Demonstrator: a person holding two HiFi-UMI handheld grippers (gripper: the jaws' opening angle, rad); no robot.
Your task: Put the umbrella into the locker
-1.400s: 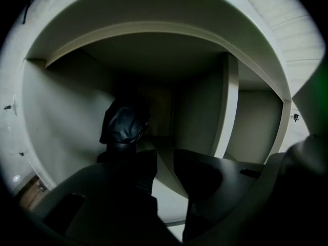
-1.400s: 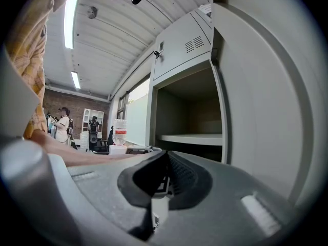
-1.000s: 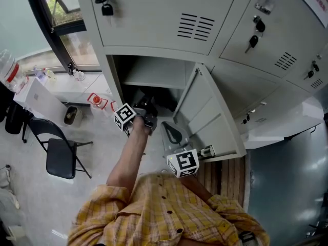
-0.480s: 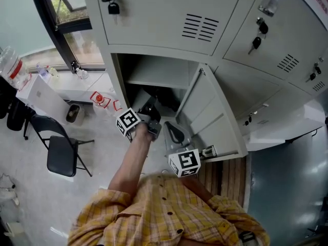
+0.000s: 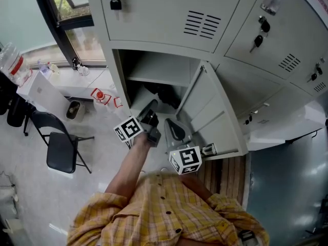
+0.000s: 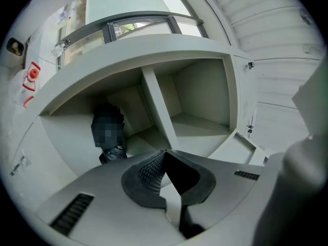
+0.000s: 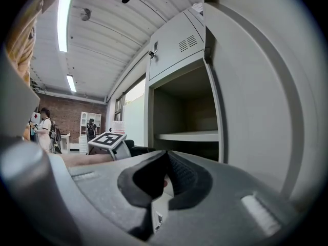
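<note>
The grey locker (image 5: 154, 68) stands with its door (image 5: 207, 114) swung open. A black umbrella (image 5: 163, 93) lies in the compartment under the shelf. In the left gripper view the umbrella (image 6: 114, 152) shows at the back left corner, partly under a mosaic patch. My left gripper (image 5: 151, 116) is just outside the opening, shut and empty; its pads (image 6: 151, 172) meet with nothing between them. My right gripper (image 5: 176, 129) hovers beside the door's inner face, also shut with nothing held. The right gripper view looks past its jaws into the locker (image 7: 185, 118).
A shelf (image 5: 156, 78) splits the open compartment. Closed lockers with keys (image 5: 116, 3) surround it. A black folding chair (image 5: 60, 150) and a white desk (image 5: 43, 94) stand on the left by the window. People stand far off in the right gripper view.
My left gripper has drawn back out of the locker toward me and rolled, empty. The umbrella stays inside. The right gripper has not moved.
</note>
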